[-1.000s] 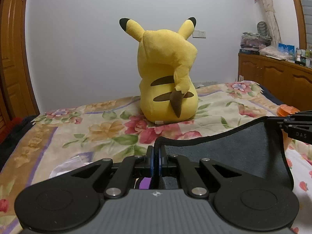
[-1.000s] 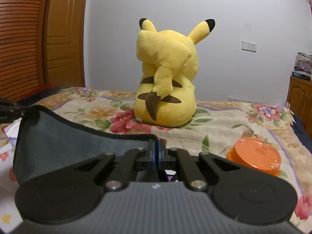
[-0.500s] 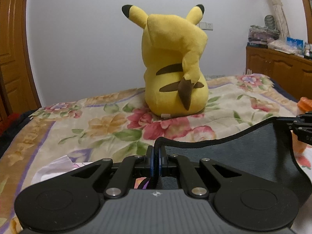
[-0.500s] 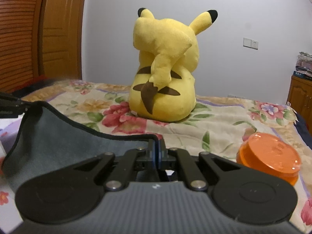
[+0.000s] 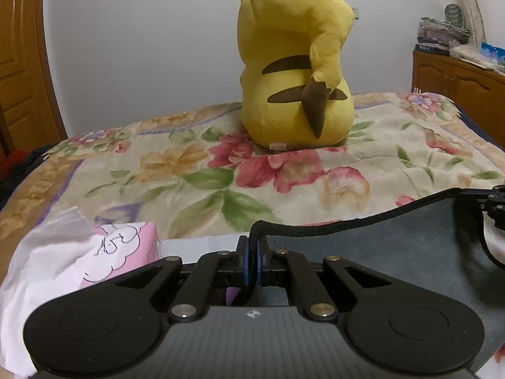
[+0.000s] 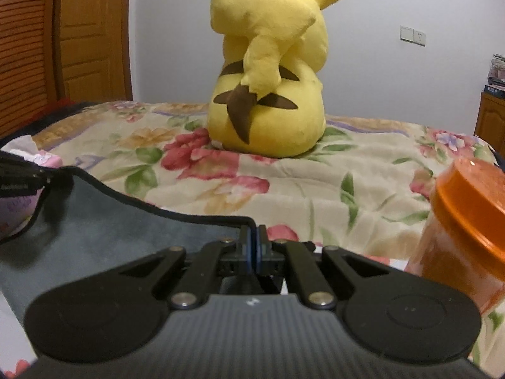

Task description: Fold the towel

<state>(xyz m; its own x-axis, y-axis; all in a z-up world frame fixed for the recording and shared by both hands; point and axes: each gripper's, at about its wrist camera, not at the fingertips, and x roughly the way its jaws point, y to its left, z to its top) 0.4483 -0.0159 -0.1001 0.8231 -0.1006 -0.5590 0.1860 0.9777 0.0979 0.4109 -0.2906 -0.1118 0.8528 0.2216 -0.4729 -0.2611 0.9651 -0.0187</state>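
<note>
Each hand-held gripper, left point(image 5: 252, 254) and right point(image 6: 252, 249), is clamped on a corner of the grey towel point(image 5: 378, 249) stretched before the Pikachu plush point(image 5: 295, 63).

The towel point(image 5: 394, 246) is dark grey with a black bound edge, and the tongs' frames are black with blue pads. At twelve o'clock the plush toy point(image 5: 293, 63) is yellow with brown stripes and black ear tips; the bedspread point(image 5: 195, 170) is cream with red, orange and green flowers. At three o'clock in the right view the jar point(image 6: 467, 221) is orange; at nine o'clock in the left view the tissue pack point(image 5: 120, 249) is pink.
</note>
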